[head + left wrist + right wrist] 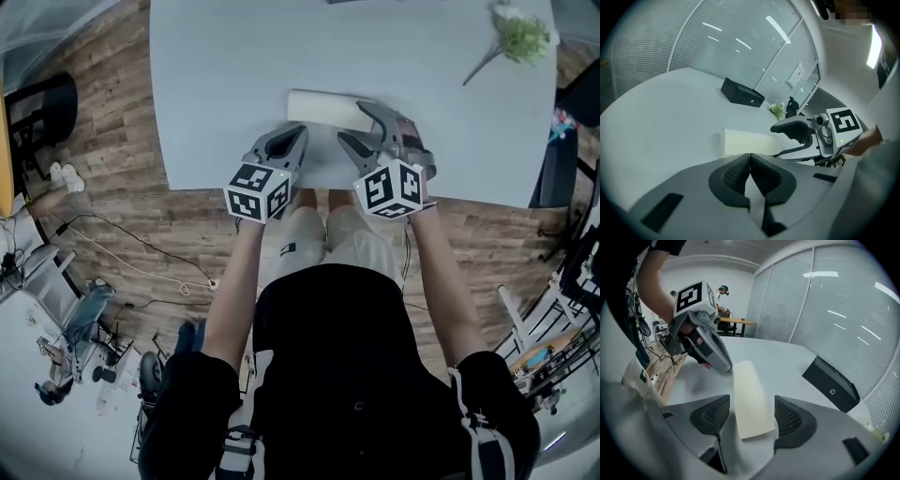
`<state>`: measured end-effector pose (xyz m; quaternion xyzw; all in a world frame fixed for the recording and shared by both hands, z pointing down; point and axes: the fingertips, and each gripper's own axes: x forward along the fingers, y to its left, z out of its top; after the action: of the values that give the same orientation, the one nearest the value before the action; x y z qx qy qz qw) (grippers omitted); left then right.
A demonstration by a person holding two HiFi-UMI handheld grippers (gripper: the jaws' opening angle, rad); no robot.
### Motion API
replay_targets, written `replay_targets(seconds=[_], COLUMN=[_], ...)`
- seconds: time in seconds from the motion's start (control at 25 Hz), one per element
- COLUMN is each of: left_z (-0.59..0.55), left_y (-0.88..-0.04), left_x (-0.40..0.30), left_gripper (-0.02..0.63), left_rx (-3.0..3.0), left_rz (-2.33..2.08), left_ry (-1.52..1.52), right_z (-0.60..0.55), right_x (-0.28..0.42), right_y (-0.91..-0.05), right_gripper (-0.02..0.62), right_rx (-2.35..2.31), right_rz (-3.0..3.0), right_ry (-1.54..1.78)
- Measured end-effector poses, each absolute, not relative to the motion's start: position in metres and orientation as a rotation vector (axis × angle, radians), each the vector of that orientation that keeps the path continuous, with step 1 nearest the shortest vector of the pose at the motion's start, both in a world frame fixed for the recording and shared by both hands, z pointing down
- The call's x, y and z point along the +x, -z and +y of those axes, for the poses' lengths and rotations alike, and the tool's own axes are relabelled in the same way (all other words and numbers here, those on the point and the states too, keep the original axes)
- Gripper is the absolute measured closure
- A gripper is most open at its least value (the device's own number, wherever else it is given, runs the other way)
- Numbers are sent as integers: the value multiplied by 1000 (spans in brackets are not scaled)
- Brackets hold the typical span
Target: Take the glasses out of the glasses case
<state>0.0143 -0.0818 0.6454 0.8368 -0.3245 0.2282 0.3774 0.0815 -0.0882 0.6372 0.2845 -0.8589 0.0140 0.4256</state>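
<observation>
Case: the cream oblong glasses case [323, 108] lies flat on the pale grey table [216, 66], near its front edge.
Left: left gripper [750, 157] has its jaws pressed together, nothing between, tip just short of the case.
Right: right gripper [751, 414] has its jaws wide apart, the case's end showing between them, pads off it.
</observation>
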Motion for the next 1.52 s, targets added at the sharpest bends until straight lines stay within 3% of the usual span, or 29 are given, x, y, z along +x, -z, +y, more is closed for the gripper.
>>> replay_targets(seconds=[1.52], left_z=[-90], left_y=[-661], left_x=[11], left_gripper=[584], left_rx=[2044], left_rz=[-800], left_ry=[-672], right_z=[-98], right_x=[85], right_y=[-640], right_gripper=[308], right_rx=[690], right_rz=[-2134], right_ry=[-150])
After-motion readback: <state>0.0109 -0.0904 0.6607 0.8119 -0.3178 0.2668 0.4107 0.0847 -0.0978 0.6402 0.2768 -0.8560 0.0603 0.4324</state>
